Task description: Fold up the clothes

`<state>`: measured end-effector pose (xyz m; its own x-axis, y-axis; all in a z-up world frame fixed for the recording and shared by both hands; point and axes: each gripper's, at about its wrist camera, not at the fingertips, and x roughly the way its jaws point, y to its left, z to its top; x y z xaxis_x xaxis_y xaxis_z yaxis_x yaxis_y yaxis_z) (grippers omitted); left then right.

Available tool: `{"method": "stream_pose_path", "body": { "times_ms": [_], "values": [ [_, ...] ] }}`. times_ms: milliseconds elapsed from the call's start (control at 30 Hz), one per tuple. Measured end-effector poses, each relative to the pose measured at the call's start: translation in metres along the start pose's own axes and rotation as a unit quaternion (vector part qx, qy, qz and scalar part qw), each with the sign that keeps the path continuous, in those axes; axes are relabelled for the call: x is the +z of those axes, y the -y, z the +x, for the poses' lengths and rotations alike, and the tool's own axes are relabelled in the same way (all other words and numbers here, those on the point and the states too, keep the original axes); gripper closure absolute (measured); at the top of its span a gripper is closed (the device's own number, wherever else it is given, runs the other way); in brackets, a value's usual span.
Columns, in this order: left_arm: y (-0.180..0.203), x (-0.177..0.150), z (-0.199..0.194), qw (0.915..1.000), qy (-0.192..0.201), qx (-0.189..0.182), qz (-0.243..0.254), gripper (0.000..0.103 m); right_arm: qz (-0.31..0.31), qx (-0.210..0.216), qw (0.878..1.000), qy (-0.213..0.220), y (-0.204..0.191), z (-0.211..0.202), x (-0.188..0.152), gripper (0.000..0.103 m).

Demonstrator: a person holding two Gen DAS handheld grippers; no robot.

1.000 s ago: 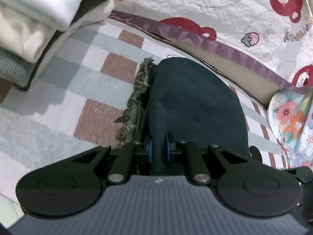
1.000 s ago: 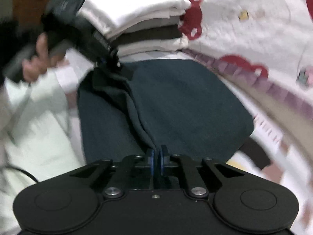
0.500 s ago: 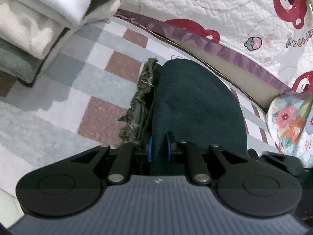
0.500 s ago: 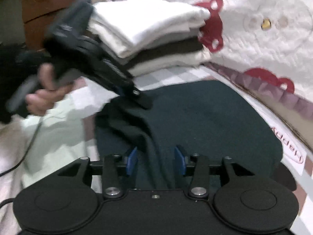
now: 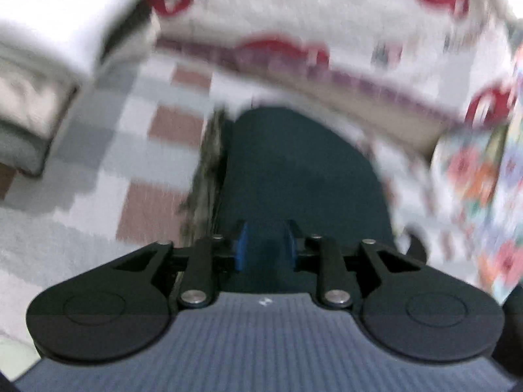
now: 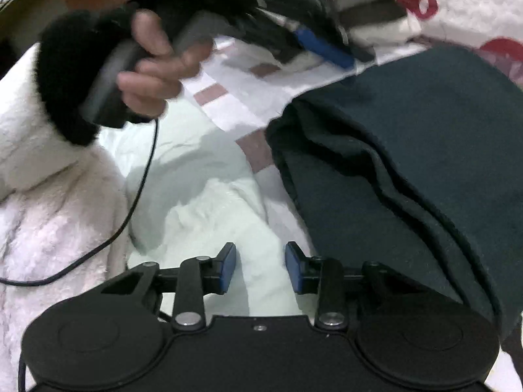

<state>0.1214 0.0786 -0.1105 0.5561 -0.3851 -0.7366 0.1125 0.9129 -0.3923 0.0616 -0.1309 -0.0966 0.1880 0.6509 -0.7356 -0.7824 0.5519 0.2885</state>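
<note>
Both tongs gaping | dark garment (image 6: 408, 150) beside right tongs (image 6: 260, 266)

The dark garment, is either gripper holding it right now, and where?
Nothing is held. The right gripper is open over pale bedding, beside the dark garment. The left gripper is open too, lifted off it.

Checked cover (image 5: 108, 150): grey, white and brown squares, lies flat on the bed.
Quilt (image 5: 359, 16): white, printed with red bears, purple border along its lower edge.
Floral fabric (image 5: 474, 176): multicoloured, at the right edge.
Pale green sheet (image 6: 202, 196): wrinkled, beside the checked cover.
Fluffy white fabric (image 6: 49, 212): at the left.
Black cable (image 6: 137, 192): runs across the fluffy white fabric and the pale green sheet.
</note>
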Motion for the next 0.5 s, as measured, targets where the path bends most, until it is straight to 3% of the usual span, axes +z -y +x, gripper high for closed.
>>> {"method": "stream_pose_path", "body": {
  "times_ms": [67,167,233,267,333,500],
  "values": [
    [0.0,-0.002,0.001,0.9997,-0.004,0.023,0.006,0.077,0.037,0.004,0.999,0.029,0.011,-0.017,0.003,0.064],
    [-0.001,-0.005,0.001,0.9982,-0.003,0.059,0.012,0.077,0.098,-0.028,0.992,0.08,0.044,-0.052,0.008,0.063],
    [-0.002,-0.007,0.001,0.9964,-0.003,0.083,0.016,0.059,0.141,-0.056,0.982,0.115,0.067,-0.074,0.007,0.063],
    [-0.003,-0.008,0.0,0.9953,-0.003,0.095,0.018,0.059,0.166,-0.071,0.975,0.129,0.078,-0.081,0.003,0.063],
    [-0.02,-0.009,-0.007,0.9965,-0.001,0.062,-0.057,0.059,0.215,-0.093,0.961,0.147,0.097,-0.091,-0.008,0.062],
    [-0.037,-0.008,0.0,0.9959,-0.007,0.019,-0.088,0.055,0.288,-0.116,0.943,0.119,0.124,-0.099,-0.049,0.061]
  ]
}}
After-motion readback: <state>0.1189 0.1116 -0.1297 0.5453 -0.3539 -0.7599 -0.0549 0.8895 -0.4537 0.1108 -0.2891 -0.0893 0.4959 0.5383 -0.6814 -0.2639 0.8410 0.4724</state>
